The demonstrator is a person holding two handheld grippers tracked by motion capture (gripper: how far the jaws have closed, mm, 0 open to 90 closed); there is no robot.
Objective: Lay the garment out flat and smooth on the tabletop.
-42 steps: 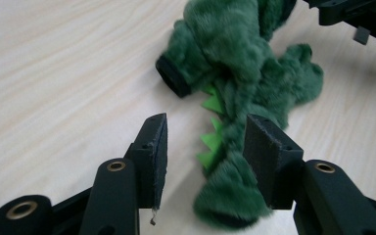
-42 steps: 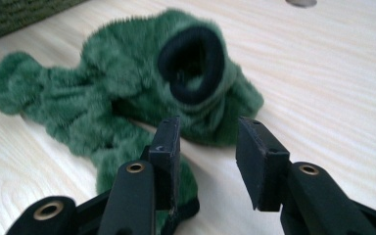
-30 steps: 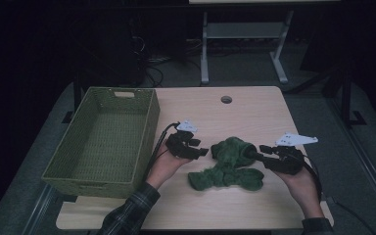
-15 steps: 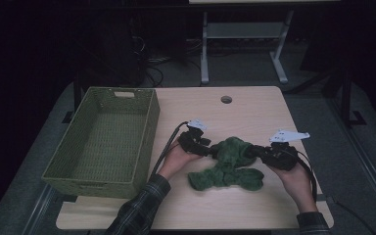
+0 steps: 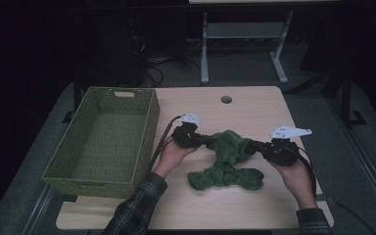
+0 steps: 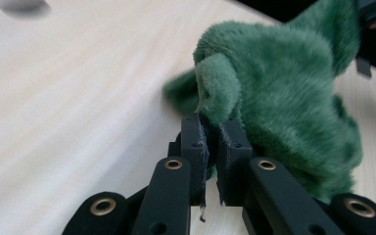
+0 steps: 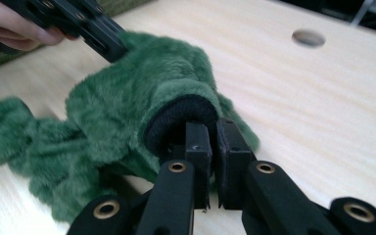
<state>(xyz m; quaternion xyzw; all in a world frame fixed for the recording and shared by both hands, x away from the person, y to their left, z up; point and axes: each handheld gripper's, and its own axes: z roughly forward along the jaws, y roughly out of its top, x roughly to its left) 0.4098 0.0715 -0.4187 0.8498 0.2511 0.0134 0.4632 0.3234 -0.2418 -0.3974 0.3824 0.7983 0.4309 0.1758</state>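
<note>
A fuzzy green garment (image 5: pixel 227 159) lies crumpled at the middle of the light wooden table (image 5: pixel 254 105). My left gripper (image 5: pixel 206 140) is shut on a fold at its left edge; in the left gripper view the jaws pinch green fleece (image 6: pixel 220 93). My right gripper (image 5: pixel 253 145) is shut on its right side; in the right gripper view the jaws grip a rolled cuff with a dark lining (image 7: pixel 181 115). The part between the grippers is lifted a little, and the rest (image 5: pixel 225 177) trails on the table toward the person. The left gripper (image 7: pixel 110 41) also appears at the top left of the right gripper view.
An empty green woven basket (image 5: pixel 105 142) stands at the table's left side, close to my left hand. A round cable hole (image 5: pixel 226 99) sits in the far part of the tabletop. A metal stand (image 5: pixel 240 44) and cables are on the dark floor beyond.
Both grippers moved inward from beside the garment and shut on its left and right edges. The upper part of the garment is now raised and stretched between them.
</note>
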